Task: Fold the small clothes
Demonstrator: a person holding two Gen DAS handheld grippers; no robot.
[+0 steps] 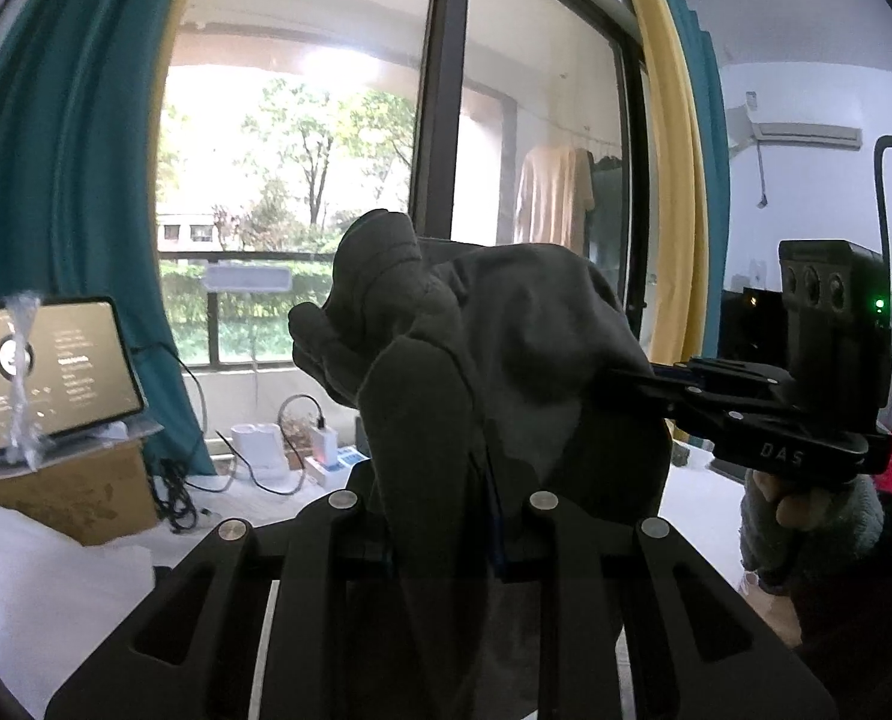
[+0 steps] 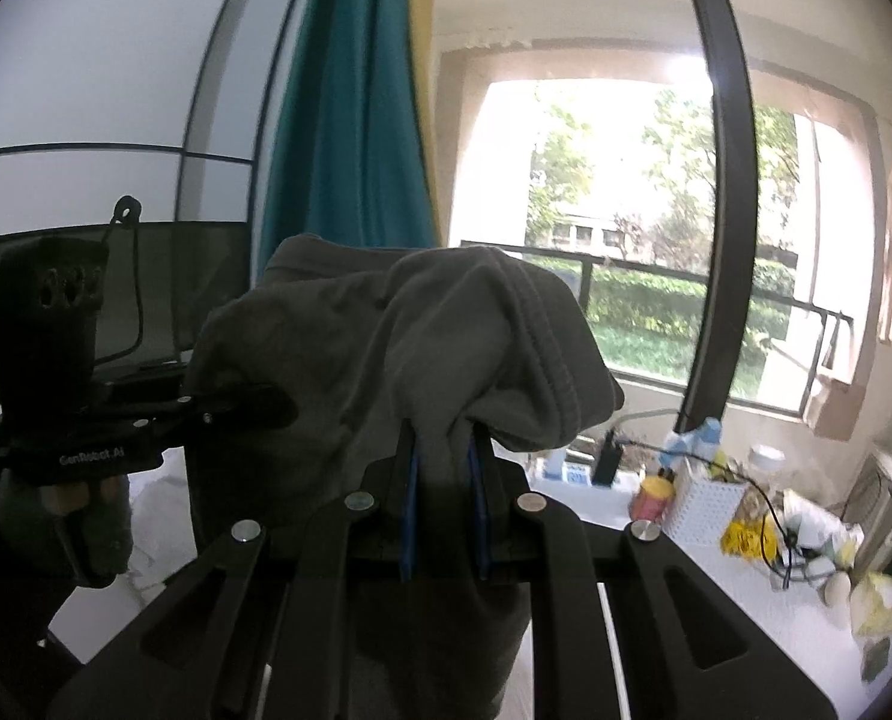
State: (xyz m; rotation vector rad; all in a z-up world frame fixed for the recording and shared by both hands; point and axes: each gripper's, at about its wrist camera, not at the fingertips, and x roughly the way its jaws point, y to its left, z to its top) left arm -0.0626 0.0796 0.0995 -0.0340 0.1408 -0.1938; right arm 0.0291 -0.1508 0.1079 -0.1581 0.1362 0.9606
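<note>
Grey knit cloth, the small garment [image 1: 506,360], hangs in the air between your two hands, lifted clear of the white worktop [image 1: 56,600] below and bunched in heavy folds rather than spread. On your left side, the left claw [image 1: 446,516] is clamped on a thick fold of it, and in the right wrist view the same tool shows at the left edge with its tips buried in the cloth. To the right, the right claw [image 2: 446,450] is pinched shut on a seamed hem, blue pads [image 2: 413,480] pressing the fabric from both sides. To do this step well, I judge you should draw the two grips apart until the top edge runs taut and level, let the body hang free, then lay it flat before folding; both grips look deep, so slipping seems unlikely, but the wad may hide a twist. For room, the worktop's left edge carries a tablet [image 1: 56,372] on a cardboard box [image 1: 68,492], the far edge by the window has cables and chargers [image 1: 320,444], and the right corner is crowded with a white basket [image 2: 704,498] and packets. Keep the spread over the bare near middle.
</note>
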